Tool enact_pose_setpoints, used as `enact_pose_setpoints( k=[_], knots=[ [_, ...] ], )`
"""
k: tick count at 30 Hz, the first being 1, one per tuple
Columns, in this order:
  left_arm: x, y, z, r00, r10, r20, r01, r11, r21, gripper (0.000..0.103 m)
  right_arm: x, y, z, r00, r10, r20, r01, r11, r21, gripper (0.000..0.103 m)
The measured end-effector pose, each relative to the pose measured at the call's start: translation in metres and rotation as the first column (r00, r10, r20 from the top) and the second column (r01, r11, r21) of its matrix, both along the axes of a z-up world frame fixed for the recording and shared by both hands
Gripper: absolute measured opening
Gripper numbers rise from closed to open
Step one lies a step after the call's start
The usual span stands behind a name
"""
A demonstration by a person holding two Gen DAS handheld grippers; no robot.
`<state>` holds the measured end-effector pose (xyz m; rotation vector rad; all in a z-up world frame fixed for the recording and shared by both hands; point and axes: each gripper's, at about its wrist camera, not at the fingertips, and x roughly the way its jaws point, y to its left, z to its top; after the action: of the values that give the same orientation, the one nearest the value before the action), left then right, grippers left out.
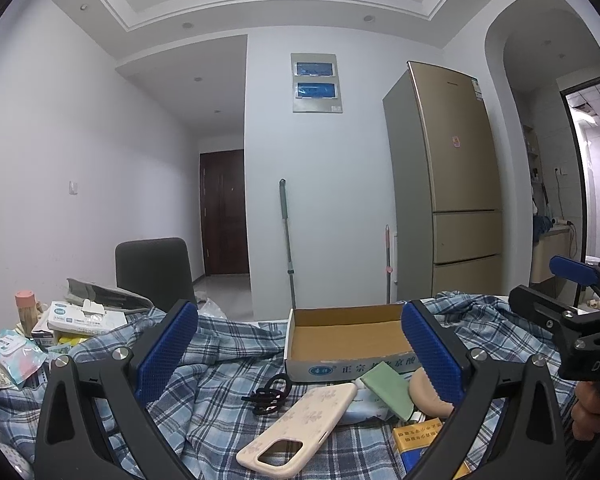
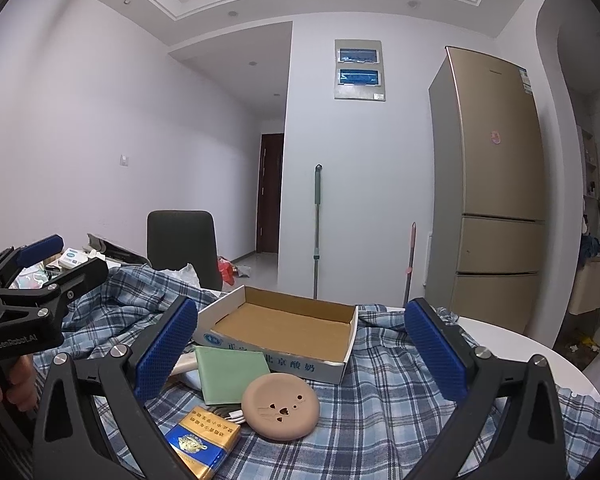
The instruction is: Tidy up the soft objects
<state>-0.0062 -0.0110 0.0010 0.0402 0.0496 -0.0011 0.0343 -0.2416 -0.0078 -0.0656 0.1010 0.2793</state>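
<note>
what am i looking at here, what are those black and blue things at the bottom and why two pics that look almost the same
Each picture comes from a camera mounted on a hand-held claw, looking out between its two blue-padded fingers. A person holds one in each hand: the left claw and the right claw. Both are open and hold nothing. Below them a plaid cloth covers the table. On it sit an empty cardboard box, a pink phone case, black hair ties, a green cloth, a round tan pad and a yellow-blue packet.

White round table (image 2: 540, 360), blue plaid cloth (image 2: 380, 400) rumpled over it. On cloth: open cardboard box (image 2: 342, 364) mid-table; green pouch (image 2: 228, 372), tan round puff (image 2: 280, 406), yellow-blue pack (image 2: 200, 440), pink phone case (image 1: 296, 424), black hair ties (image 1: 270, 394) near front edge.
</note>
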Motion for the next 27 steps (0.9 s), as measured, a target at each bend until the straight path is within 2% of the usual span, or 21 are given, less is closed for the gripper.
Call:
enact_pose_setpoints(
  k=[7, 11, 15, 18, 22, 27],
  knots=[
    [0.003, -0.001, -0.001, 1.0, -0.006, -0.009, 0.006, 1.0, 0.008, 0.103, 0.003, 0.003, -0.001, 1.0, -0.003, -0.009, 0.003, 1.0, -0.014, 0.103],
    [0.006, 0.001, -0.002, 0.996, -0.088, -0.034, 0.087, 0.996, -0.017, 0.103, 0.006, 0.003, -0.001, 1.0, -0.017, -0.021, 0.016, 1.0, -0.013, 0.103],
    [0.003, 0.004, 0.002, 0.999, -0.039, -0.028, 0.038, 0.999, -0.016, 0.103, 0.006, -0.001, 0.004, 0.997, -0.076, -0.016, 0.075, 0.997, -0.003, 0.103],
    [0.002, 0.006, 0.008, 0.998, -0.042, -0.056, 0.041, 0.999, -0.018, 0.103, 0.008, -0.001, 0.013, 0.995, -0.082, -0.057, 0.081, 0.997, -0.006, 0.103],
    [0.002, 0.013, 0.017, 0.995, -0.042, -0.096, 0.038, 0.998, -0.045, 0.103, 0.007, 0.012, 0.025, 0.986, -0.103, -0.133, 0.095, 0.994, -0.059, 0.103],
    [-0.004, 0.024, 0.025, 0.997, -0.016, -0.073, 0.012, 0.998, -0.055, 0.103, 0.003, 0.035, 0.031, 0.971, -0.098, -0.22, 0.082, 0.993, -0.082, 0.103]
  ],
)
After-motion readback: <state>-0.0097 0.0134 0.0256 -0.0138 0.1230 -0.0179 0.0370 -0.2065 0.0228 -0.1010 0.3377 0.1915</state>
